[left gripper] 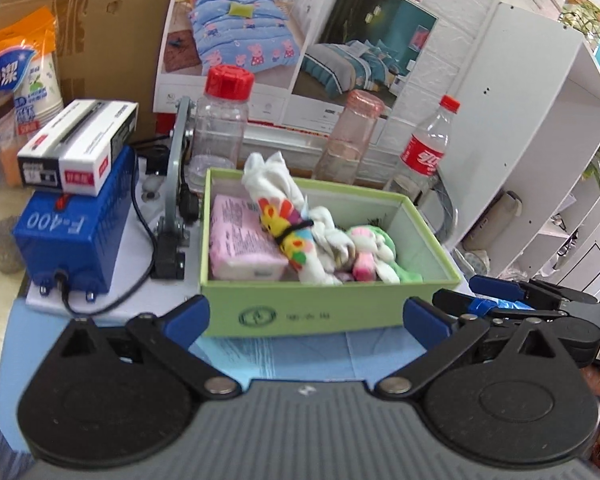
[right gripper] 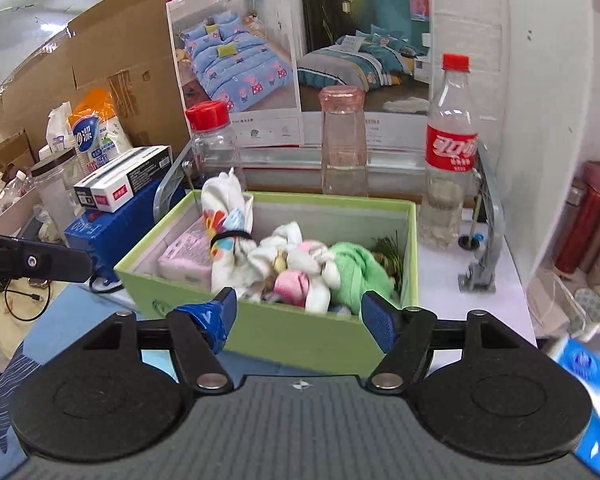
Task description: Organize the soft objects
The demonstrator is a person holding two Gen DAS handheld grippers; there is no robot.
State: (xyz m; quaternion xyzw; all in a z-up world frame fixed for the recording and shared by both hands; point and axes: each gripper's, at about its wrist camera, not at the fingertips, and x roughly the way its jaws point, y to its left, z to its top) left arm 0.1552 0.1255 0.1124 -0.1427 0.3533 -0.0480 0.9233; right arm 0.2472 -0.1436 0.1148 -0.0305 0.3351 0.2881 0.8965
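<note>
A light green box sits on the table in front of both grippers. In it lie a pink tissue pack, a rolled white cloth with a colourful print and a black band, a pink and white plush toy and a green soft item. My left gripper is open and empty, just before the box's front wall. My right gripper is open and empty at the box's near right corner; it also shows in the left wrist view.
Behind the box stand a red-capped clear jar, a pink glass bottle and a cola bottle. A blue F-400 machine with a carton on top stands left. A white shelf is right.
</note>
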